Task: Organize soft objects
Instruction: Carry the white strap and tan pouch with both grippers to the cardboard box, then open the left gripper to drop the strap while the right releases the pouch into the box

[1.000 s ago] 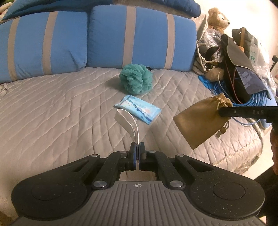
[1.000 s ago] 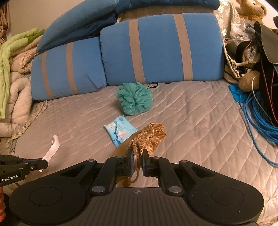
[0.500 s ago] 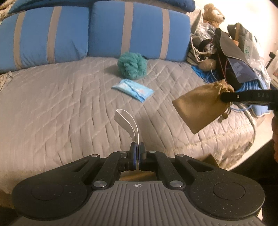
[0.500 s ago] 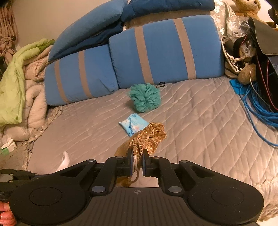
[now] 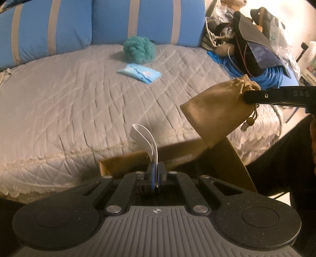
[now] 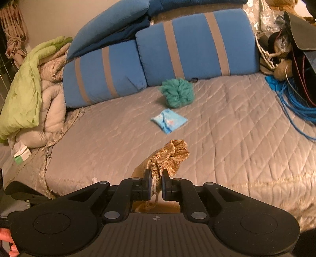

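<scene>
My left gripper (image 5: pixel 156 177) is shut on a white ribbon loop (image 5: pixel 145 139) that curls up from its jaws. My right gripper (image 6: pixel 157 184) is shut on the gathered neck of a tan drawstring pouch (image 6: pixel 167 156); in the left wrist view the pouch (image 5: pixel 217 114) hangs in the air at the right, over a cardboard box (image 5: pixel 235 158) by the bed's near edge. A teal bath pouf (image 5: pixel 139 49) (image 6: pixel 177 92) and a light blue soft pack (image 5: pixel 139 73) (image 6: pixel 168 120) lie on the grey quilt near the pillows.
Two blue striped pillows (image 6: pixel 197 43) line the back of the bed (image 5: pixel 59 102). At the right lies clutter: coiled blue cable (image 6: pixel 296 102), bags and a plush toy (image 5: pixel 233 2). Folded green and beige bedding (image 6: pixel 29 85) is heaped at the left.
Both grippers have drawn back from the bed with their loads. The pouf and pack look farther off, and the bed's near edge and the cardboard box have come into view.
</scene>
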### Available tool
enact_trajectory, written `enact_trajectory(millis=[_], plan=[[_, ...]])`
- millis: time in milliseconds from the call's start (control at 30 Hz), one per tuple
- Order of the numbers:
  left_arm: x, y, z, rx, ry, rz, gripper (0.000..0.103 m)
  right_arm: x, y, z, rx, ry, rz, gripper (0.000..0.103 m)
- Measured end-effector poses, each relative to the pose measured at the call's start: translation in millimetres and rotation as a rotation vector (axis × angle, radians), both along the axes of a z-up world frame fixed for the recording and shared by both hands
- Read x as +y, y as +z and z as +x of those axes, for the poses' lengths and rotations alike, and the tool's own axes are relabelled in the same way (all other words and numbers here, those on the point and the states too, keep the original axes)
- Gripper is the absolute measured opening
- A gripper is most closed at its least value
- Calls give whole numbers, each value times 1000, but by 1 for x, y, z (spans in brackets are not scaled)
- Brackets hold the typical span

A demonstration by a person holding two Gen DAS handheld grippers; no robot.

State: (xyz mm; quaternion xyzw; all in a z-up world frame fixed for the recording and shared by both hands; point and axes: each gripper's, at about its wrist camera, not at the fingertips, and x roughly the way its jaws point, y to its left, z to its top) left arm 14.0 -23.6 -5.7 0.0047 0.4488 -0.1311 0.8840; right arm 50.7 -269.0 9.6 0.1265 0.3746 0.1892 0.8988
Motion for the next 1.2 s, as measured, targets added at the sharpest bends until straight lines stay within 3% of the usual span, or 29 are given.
enact_trajectory(millis=[300,433,533,767,1200], plan=[[-2,-9,-5,99,20,37,8,16,-6,-35,51,36,-31,12],[1,-12,-3,124,47,38,47,18,-9,-42,69,37,-53,12],[3,-8,-7,114,69,22,60,20,-11,-45,90,37,-69,12],[3,-14,-12,175,93,61,61,28,-18,-45,123,44,-131,12],[7,-12,-15,166,106,51,61,38,-26,-36,157,49,-165,13]])
